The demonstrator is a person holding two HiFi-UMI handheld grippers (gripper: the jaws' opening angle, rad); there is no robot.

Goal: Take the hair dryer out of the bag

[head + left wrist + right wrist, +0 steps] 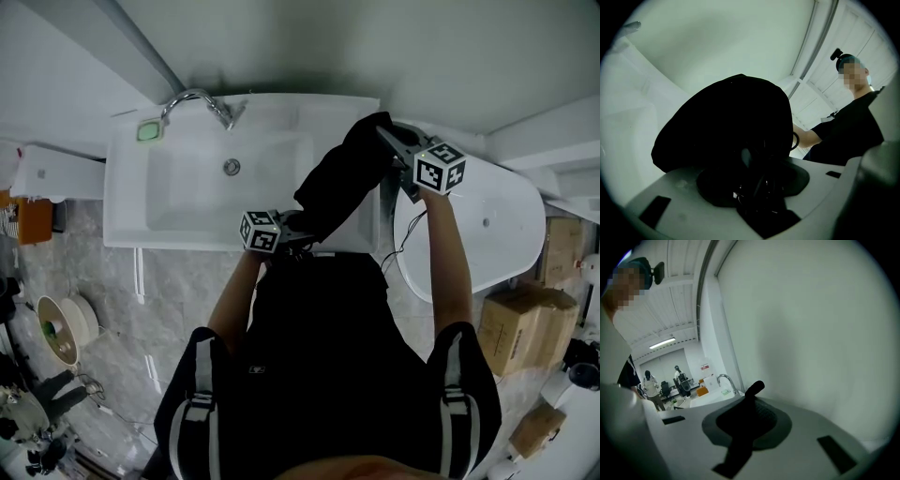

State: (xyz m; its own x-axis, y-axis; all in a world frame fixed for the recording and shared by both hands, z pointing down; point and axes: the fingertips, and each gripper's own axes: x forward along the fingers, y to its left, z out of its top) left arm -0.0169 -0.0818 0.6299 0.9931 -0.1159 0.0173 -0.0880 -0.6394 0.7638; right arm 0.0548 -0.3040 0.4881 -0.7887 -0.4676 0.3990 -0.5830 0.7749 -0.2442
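Note:
A black bag (342,183) hangs slanted over the right end of a white sink (127,202). My right gripper (386,139) is shut on the bag's top edge and holds it up; in the right gripper view its closed jaws (757,387) show only as a dark strip, with the bag out of sight. My left gripper (298,225) is closed on the bag's bulky lower end, jaws fairly wide. In the left gripper view the bag (726,122) fills the middle, right in front of that gripper (754,173). A thin cord (405,246) dangles beside the bag. The hair dryer itself is hidden.
A chrome faucet (197,98) and a green item (148,129) sit at the sink's back rim. A white bathtub (497,234) stands right of the sink, with cardboard boxes (520,314) beyond it. A wall rises close behind the sink. People stand far off in the right gripper view.

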